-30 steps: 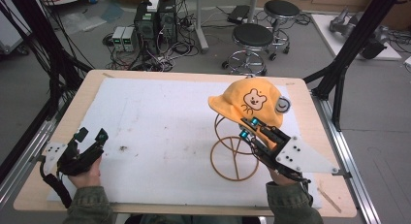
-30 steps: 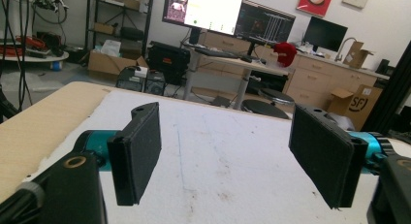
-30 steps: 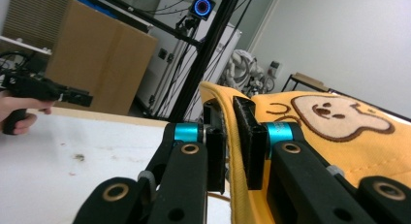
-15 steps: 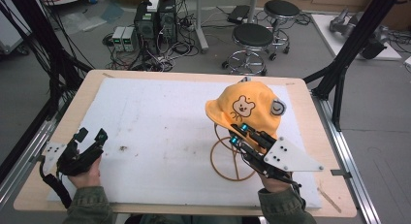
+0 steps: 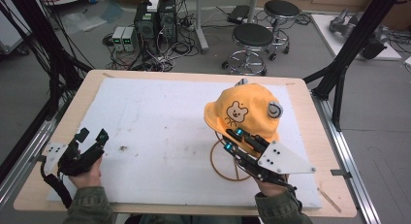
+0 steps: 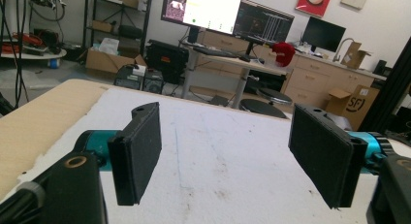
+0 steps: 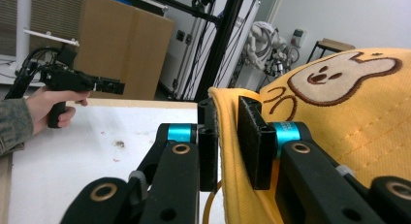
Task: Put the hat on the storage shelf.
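A yellow bucket hat (image 5: 245,112) with a bear face sits on top of a wooden ring stand (image 5: 228,163) at the right of the white mat. My right gripper (image 5: 233,139) is shut on the hat's brim; in the right gripper view the yellow brim (image 7: 224,136) is pinched between the two black pads (image 7: 252,141). My left gripper (image 5: 92,136) rests near the mat's left front edge, open, with nothing between its pads (image 6: 138,151).
The white mat (image 5: 160,127) covers most of the wooden table (image 5: 310,117). Small dark specks (image 5: 121,148) lie on the mat near the left gripper. Stools (image 5: 252,40) and computer gear (image 5: 155,20) stand on the floor beyond the table.
The right gripper has swung the hat's brim leftward and turned the hat on its stand, so the bear face points more to the front left. The left gripper has stayed put.
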`<state>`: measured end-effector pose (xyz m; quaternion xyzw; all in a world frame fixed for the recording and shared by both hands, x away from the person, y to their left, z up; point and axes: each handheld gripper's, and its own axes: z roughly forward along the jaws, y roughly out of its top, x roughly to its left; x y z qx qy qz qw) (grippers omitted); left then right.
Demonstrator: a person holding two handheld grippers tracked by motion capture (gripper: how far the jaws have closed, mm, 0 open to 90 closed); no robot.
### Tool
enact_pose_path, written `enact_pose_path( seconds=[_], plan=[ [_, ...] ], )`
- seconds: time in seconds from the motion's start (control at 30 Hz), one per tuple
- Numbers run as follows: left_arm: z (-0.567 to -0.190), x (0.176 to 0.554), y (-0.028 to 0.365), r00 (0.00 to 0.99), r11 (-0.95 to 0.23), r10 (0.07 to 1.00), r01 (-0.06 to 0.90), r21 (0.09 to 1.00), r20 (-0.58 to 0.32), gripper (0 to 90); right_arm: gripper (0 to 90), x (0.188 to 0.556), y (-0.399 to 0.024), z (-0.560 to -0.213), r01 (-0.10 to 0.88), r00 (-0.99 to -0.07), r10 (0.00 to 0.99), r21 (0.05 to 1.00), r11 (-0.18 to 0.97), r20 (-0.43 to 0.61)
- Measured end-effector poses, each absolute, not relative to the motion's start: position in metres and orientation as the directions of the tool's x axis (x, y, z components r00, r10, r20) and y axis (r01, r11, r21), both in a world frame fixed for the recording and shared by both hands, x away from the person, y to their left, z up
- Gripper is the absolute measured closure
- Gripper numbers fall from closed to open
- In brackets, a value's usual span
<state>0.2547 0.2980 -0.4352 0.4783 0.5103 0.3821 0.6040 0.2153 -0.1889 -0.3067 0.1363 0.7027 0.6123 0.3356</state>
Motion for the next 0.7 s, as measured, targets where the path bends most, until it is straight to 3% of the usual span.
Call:
enact_pose_path(
  seconds=[0.23,0.37,0.5,0.53,0.7],
  plan=[
    [-0.435,0.255,0.299,0.183,0.252,0.95,0.03,0.967,-0.254,27.9,73.0,0.216,-0.184,-0.307,-0.204,-0.748,0.577,0.941,0.269,-0.327],
    [-0.435,0.254,0.3,0.179,0.256,0.95,0.025,0.966,-0.256,27.9,59.8,0.21,-0.171,-0.307,-0.195,-0.772,0.539,0.933,0.304,-0.337],
    [-0.435,0.254,0.301,0.176,0.261,0.949,0.023,0.965,-0.26,27.9,53.3,0.206,-0.167,-0.306,-0.196,-0.773,0.538,0.933,0.303,-0.337],
    [-0.435,0.254,0.301,0.176,0.26,0.949,0.023,0.965,-0.26,27.9,46.7,0.203,-0.165,-0.305,-0.194,-0.777,0.539,0.939,0.284,-0.324],
    [-0.435,0.253,0.302,0.175,0.262,0.949,0.022,0.965,-0.262,27.9,40.2,0.198,-0.165,-0.3,-0.208,-0.766,0.56,0.946,0.25,-0.316]
  ],
)
